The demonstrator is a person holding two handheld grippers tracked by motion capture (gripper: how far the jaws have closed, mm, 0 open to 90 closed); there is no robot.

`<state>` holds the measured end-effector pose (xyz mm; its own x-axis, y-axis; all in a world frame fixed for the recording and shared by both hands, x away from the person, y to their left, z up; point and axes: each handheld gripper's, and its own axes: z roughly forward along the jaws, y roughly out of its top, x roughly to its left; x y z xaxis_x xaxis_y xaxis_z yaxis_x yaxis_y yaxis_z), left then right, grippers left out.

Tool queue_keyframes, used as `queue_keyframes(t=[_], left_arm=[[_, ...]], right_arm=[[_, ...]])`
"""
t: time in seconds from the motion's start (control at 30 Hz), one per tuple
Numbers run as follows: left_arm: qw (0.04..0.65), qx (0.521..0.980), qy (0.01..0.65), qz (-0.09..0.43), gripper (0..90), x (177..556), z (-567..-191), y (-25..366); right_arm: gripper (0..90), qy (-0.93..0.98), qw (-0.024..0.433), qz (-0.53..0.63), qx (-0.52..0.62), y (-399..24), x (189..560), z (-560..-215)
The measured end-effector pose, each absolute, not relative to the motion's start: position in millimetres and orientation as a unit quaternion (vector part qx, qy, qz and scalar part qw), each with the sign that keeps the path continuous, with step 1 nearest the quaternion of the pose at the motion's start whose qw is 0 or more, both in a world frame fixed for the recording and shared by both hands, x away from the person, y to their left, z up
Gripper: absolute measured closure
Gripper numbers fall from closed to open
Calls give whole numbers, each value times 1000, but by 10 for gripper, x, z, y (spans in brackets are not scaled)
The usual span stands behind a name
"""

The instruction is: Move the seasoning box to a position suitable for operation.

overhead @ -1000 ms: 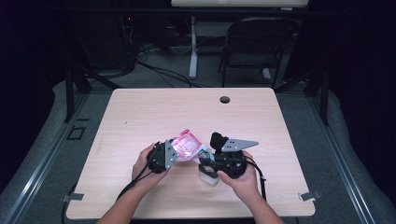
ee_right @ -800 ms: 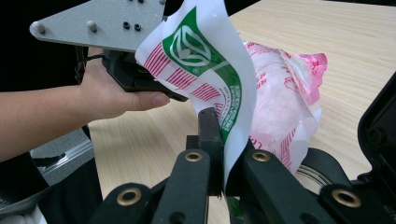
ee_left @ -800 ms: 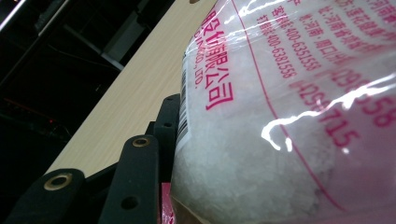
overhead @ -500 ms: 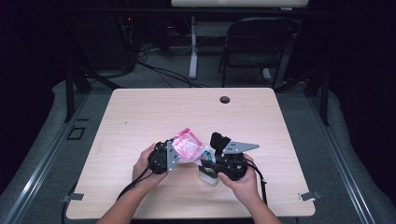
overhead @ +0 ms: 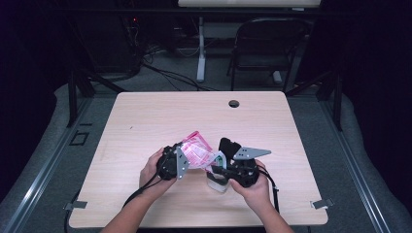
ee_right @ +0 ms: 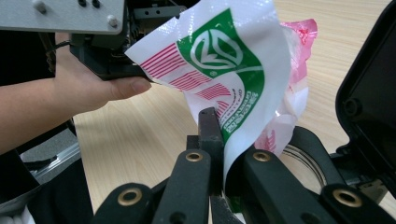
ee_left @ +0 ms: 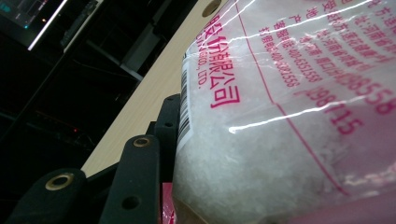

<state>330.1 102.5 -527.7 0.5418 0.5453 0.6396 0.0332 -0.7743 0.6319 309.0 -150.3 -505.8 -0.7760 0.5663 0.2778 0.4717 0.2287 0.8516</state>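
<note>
A pink-printed bag point(overhead: 197, 153) of white grains is held above the table point(overhead: 145, 121), between the two grippers. It is clamped by the left gripper point(overhead: 180, 162), while its corner is pinched in the tightly closed jaws of the right gripper point(ee_right: 219, 154), just above a small jar point(overhead: 217, 183).

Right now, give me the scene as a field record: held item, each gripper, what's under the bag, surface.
held item: plastic bag of white granules, pink and green print
left gripper: clamped on the bag's full end
right gripper: pinched shut on the bag's thin edge
under bag: clear container by the right hand, partly hidden
surface: wooden table, with a round hole near its far edge
</note>
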Motion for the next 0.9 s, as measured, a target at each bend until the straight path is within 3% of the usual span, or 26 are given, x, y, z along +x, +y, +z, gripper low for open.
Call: queue_keyframes(t=[0.67, 0.9], left_arm=[[283, 826, 170, 457, 635, 3275, -5240, 1006], [270, 815, 149, 490, 635, 3236, -5219, 981]], right_arm=[[900, 785, 56, 520, 332, -1506, 3096, -5072], [900, 787, 60, 517, 330, -1505, 3080, -5065]])
